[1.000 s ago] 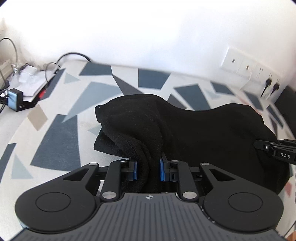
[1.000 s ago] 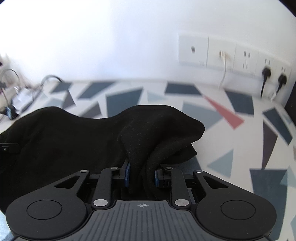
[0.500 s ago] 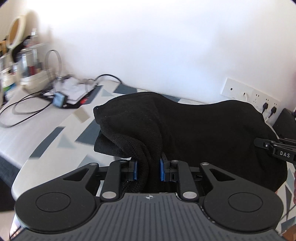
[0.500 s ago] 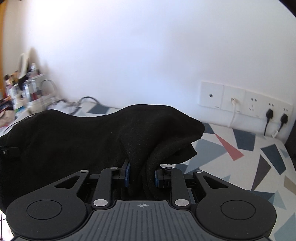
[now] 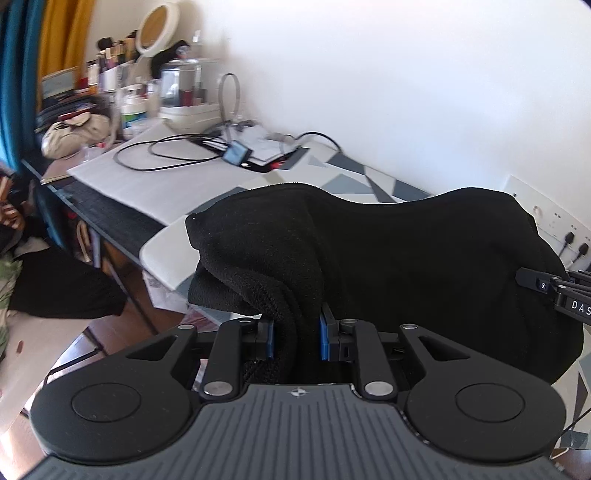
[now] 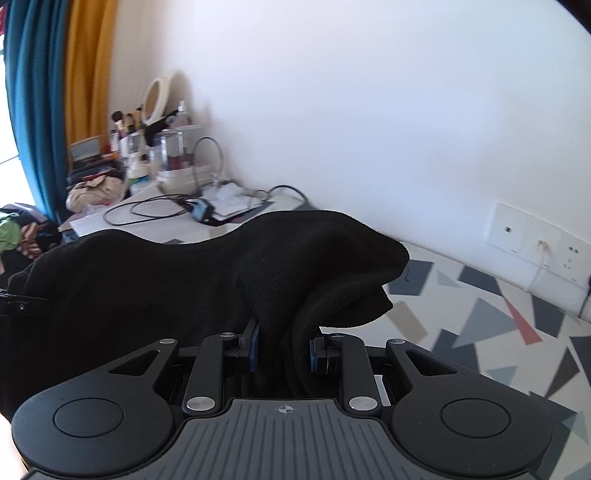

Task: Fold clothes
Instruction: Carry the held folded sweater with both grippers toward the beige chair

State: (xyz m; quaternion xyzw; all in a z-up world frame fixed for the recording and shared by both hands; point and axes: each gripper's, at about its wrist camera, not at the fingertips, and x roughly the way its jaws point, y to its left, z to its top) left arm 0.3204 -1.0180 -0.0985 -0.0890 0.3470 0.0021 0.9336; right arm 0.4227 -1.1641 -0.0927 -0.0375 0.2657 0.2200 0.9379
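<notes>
A black fleece garment [image 5: 406, 258] hangs between my two grippers, lifted off the patterned table [image 5: 354, 177]. My left gripper [image 5: 296, 338] is shut on a bunched fold at the garment's left end, cloth pressed between its blue pads [image 5: 324, 338]. In the right wrist view the same black garment [image 6: 184, 280] stretches off to the left, and my right gripper [image 6: 282, 350] is shut on its right end. The other gripper's black body shows at each view's edge, the right one [image 5: 565, 295] and the left one [image 6: 18, 304].
The table with the triangle-patterned cloth [image 6: 498, 332] runs along a white wall with sockets [image 6: 535, 251]. At its far left end lie cables [image 5: 166, 155], a small blue device [image 5: 236, 155], cosmetics, a round mirror [image 5: 155, 29] and a beige bag [image 5: 74, 131]. Curtains [image 6: 48, 92] hang beyond.
Both grippers have risen and swung to the left with the garment still clamped. The table has dropped lower in view, and the cluttered far end and curtains have come into sight.
</notes>
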